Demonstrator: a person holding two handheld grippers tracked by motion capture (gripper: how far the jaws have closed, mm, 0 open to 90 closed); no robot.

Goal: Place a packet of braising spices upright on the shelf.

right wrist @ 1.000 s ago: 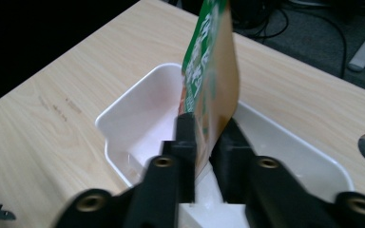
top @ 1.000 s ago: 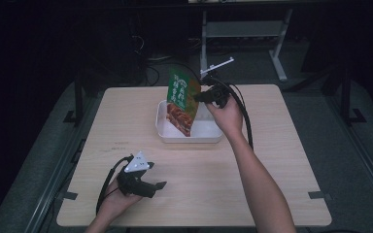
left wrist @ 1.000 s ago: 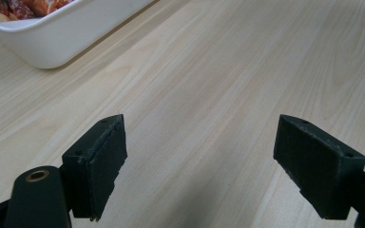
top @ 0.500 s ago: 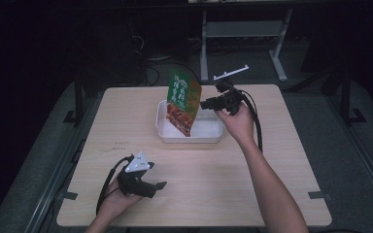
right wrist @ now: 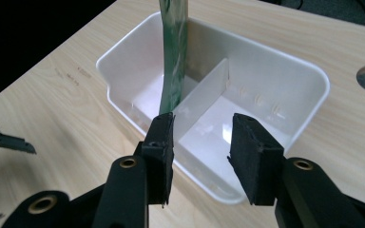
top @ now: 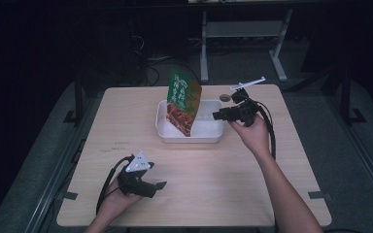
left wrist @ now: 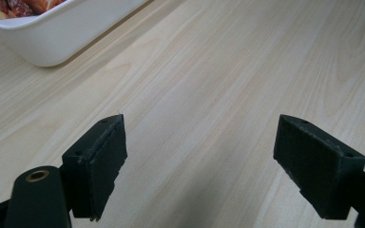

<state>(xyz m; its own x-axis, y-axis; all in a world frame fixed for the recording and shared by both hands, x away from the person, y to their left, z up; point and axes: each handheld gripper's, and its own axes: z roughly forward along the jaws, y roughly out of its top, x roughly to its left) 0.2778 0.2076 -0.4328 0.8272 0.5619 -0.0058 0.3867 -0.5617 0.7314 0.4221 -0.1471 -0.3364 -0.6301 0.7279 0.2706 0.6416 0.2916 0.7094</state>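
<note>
A green and red snack bag [top: 183, 102] stands on end in the left part of a white bin [top: 209, 138], leaning a little. In the right gripper view the bag [right wrist: 174, 57] rises left of the bin's divider [right wrist: 204, 92]. My right gripper [top: 217, 115] hovers just right of the bin, pointing left at it. Its jaws [right wrist: 200, 142] have just been opening and nothing is between them. My left gripper [top: 161, 185] rests open near the table's front left, its jaws [left wrist: 199, 161] wide over bare wood.
The bin's right compartment [right wrist: 237, 123] holds nothing. A round cable hole [top: 225, 97] lies in the table behind the bin. A corner of the bin [left wrist: 62, 33] shows ahead of the left gripper. Dark floor and a desk frame lie beyond the far edge.
The right gripper let go of the bag's top, drew back to the right and sank a little, its jaws opening. The bag stays standing in the bin. The left gripper kept still.
</note>
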